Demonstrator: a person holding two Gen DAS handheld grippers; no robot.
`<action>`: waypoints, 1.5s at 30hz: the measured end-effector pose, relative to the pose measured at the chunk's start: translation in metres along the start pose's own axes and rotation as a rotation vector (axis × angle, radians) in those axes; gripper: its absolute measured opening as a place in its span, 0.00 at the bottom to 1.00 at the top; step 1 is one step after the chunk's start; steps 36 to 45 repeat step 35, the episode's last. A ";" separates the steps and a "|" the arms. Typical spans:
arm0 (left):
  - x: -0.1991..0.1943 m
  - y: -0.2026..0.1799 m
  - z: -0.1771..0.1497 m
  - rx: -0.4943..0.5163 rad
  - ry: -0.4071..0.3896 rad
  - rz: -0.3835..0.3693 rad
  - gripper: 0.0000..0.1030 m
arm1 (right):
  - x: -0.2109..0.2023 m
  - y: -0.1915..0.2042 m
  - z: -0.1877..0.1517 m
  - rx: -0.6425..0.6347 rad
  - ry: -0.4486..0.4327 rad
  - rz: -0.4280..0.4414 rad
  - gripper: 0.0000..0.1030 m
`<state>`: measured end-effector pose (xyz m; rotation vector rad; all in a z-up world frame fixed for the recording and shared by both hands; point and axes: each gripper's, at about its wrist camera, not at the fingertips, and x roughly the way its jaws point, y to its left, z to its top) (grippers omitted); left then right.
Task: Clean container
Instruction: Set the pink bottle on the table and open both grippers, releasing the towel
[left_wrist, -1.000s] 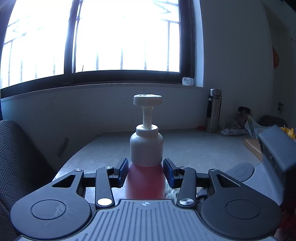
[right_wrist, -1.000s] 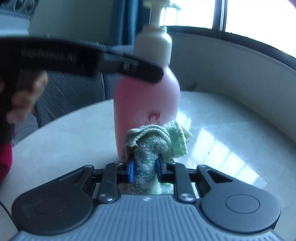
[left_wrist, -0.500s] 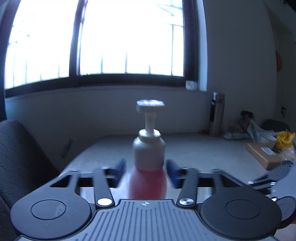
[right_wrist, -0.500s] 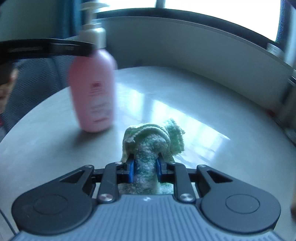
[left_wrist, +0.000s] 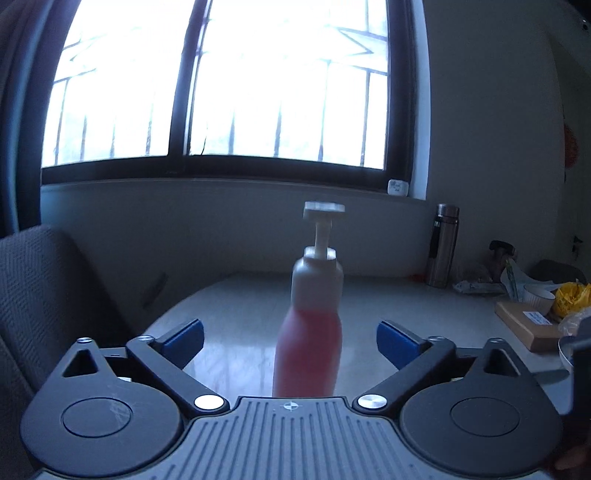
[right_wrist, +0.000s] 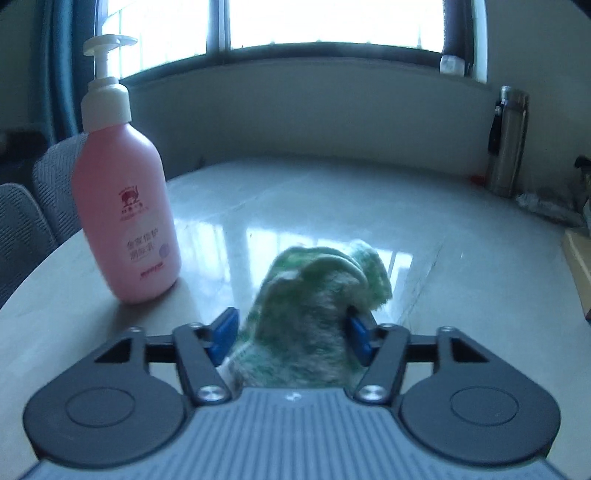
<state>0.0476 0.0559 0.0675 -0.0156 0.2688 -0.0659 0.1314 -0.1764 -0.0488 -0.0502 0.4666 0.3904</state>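
The pink pump bottle (left_wrist: 308, 347) is standing upright on the pale bench (left_wrist: 388, 306), between the blue pads of the left gripper (left_wrist: 290, 341), whose jaws have just been opening and are now standing wide, clear of the bottle on both sides. The jaws of the right gripper (right_wrist: 291, 334) have also just been opening, and the green cloth (right_wrist: 317, 310) is sitting loosely between them. In the right view the bottle is standing to the left of the cloth, near the bench edge.

Pink bottle (right_wrist: 125, 206), mottled green cloth (right_wrist: 310, 317)
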 end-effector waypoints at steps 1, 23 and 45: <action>-0.002 0.000 -0.005 -0.012 0.013 -0.006 0.99 | -0.002 0.002 0.000 -0.014 -0.018 -0.014 0.73; -0.018 -0.018 -0.081 -0.054 0.178 -0.013 0.99 | -0.082 0.028 -0.030 0.140 0.023 -0.192 0.96; -0.019 -0.028 -0.074 -0.019 0.189 -0.043 0.99 | -0.079 0.052 -0.044 0.125 0.047 -0.165 0.96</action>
